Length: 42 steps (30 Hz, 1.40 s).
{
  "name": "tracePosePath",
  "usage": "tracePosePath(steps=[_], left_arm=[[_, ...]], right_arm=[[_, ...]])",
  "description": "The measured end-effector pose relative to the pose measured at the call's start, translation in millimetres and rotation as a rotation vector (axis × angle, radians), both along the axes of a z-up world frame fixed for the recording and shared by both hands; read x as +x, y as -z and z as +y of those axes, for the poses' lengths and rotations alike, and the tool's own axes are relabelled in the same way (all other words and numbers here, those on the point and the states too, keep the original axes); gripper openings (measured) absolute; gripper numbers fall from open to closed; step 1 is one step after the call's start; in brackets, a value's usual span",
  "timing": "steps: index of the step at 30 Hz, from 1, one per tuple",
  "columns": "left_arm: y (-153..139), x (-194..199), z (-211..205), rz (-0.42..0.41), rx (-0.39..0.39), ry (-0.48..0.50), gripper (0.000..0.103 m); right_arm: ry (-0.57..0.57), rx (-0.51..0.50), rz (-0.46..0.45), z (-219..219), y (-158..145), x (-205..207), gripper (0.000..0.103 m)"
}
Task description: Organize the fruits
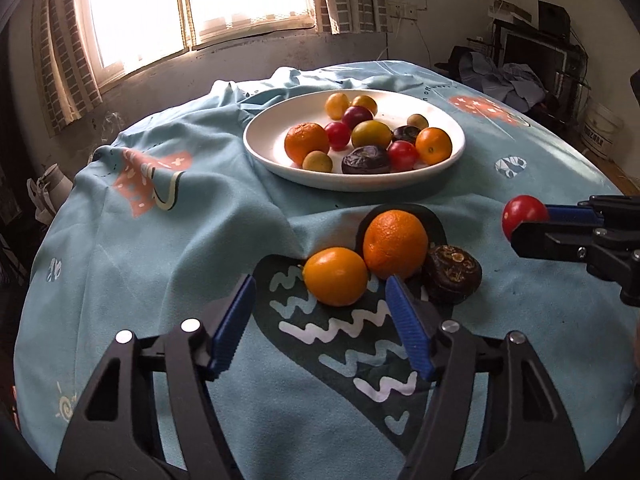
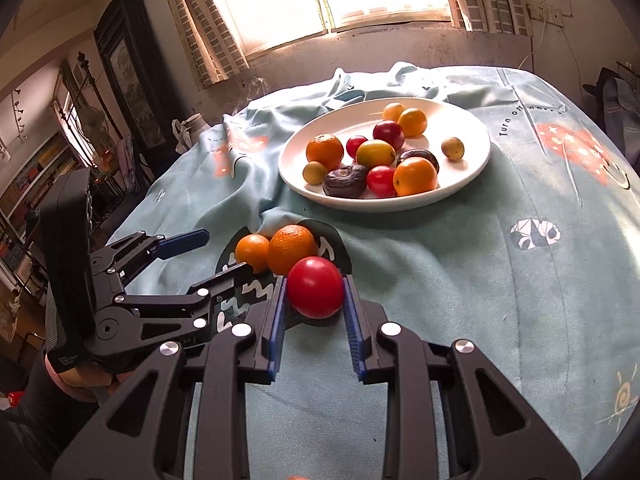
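Beside the big orange (image 1: 395,243), only the left view shows a dark fruit (image 1: 453,280).

Left wrist view: from the desk's near edge, angled down over its blue-padded fingers (image 1: 236,328) toward the window. Right wrist view: likewise, further right. Both share the white round ceramic plate (image 1: 260,148) (image 2: 476,160) of fruit at mid-desk.
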<state>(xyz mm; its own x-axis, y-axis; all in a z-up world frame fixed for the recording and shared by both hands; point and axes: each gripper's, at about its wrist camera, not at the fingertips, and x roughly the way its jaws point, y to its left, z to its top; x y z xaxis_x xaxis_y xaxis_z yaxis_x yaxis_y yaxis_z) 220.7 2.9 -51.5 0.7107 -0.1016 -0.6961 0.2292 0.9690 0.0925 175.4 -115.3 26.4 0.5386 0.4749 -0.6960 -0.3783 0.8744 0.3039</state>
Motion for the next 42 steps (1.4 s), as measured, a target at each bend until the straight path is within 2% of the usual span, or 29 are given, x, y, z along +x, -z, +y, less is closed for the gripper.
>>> tracePosePath(steps=[2,4,8,10,15,16,29,36,39,42], left_arm=[[4.1,2.8,-1.0,0.011,0.015,0.002,0.061],[6.1,7.1,0.3,0.03,-0.001,0.008,0.055],[9.8,17.9,1.2,0.068,-0.036,0.028,0.054],[11.4,23.1,1.9,0.085,-0.056,0.034,0.049],[11.9,29.0,1.3,0.087,-0.065,0.028,0.044],[12.1,29.2,0.6,0.09,-0.065,0.034,0.04],[10.1,21.3,0.2,0.087,-0.059,0.019,0.04],[-16.4,1.4,15.5,0.044,-0.149,0.01,0.04],[-32.7,7.0,19.9,0.03,-0.205,0.021,0.04],[-49.1,25.8,16.3,-0.001,-0.214,0.017,0.04]], right_arm=[[-0.003,-0.001,0.003,0.9,0.7,0.5,0.028],[-0.002,-0.004,0.004,0.9,1.5,1.3,0.028],[-0.001,-0.014,0.003,1.9,2.9,1.2,0.028],[-0.003,-0.018,0.0,2.9,2.9,0.1,0.028],[-0.002,-0.023,0.0,3.1,3.8,-0.4,0.028],[-0.001,-0.024,0.001,3.0,4.2,-0.1,0.028],[-0.029,-0.033,-0.027,7.3,2.9,-2.6,0.028],[-0.124,0.056,-0.009,14.4,-0.4,-1.2,0.028],[-0.208,0.141,0.014,16.1,-8.0,6.9,0.028],[-0.163,0.171,-0.024,8.8,-18.9,26.9,0.028]])
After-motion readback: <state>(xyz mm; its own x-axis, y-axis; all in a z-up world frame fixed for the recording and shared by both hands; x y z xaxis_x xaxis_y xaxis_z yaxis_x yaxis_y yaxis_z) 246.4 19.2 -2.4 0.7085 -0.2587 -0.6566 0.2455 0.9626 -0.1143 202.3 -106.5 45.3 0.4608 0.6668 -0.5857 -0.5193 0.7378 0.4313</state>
